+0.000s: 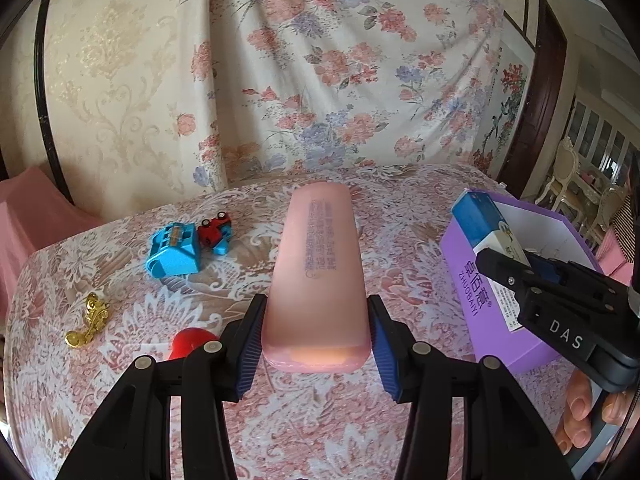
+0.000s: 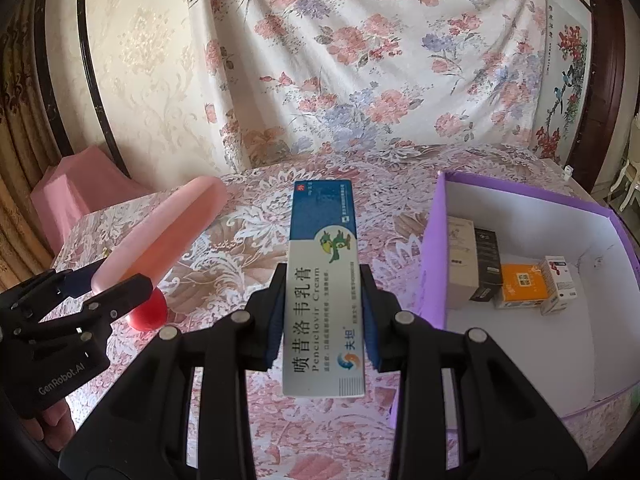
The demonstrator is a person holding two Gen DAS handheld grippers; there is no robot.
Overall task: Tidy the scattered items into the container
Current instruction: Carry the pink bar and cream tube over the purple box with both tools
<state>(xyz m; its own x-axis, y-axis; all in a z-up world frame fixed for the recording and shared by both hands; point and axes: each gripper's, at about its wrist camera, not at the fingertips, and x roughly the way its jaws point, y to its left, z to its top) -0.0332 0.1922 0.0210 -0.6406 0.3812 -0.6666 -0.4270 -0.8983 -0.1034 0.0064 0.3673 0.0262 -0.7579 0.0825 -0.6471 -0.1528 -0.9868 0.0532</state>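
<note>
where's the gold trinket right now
In the left wrist view, the gold trinket lies on the lace tablecloth at far left, below the blue toy vehicle and left of the red ball.

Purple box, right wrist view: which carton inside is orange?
The small squat orange carton on the floor of the purple box, between the tall cream-and-black carton and the white carton.

Matt pink plastic tube [image 1: 318,276], glossy cardboard cream box [image 2: 324,292], lace-patterned tablecloth [image 1: 132,364].

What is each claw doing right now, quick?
Left gripper: closed on the pink tube, held above the table.
Right gripper: closed on the blue cream box, beside the purple box.
</note>
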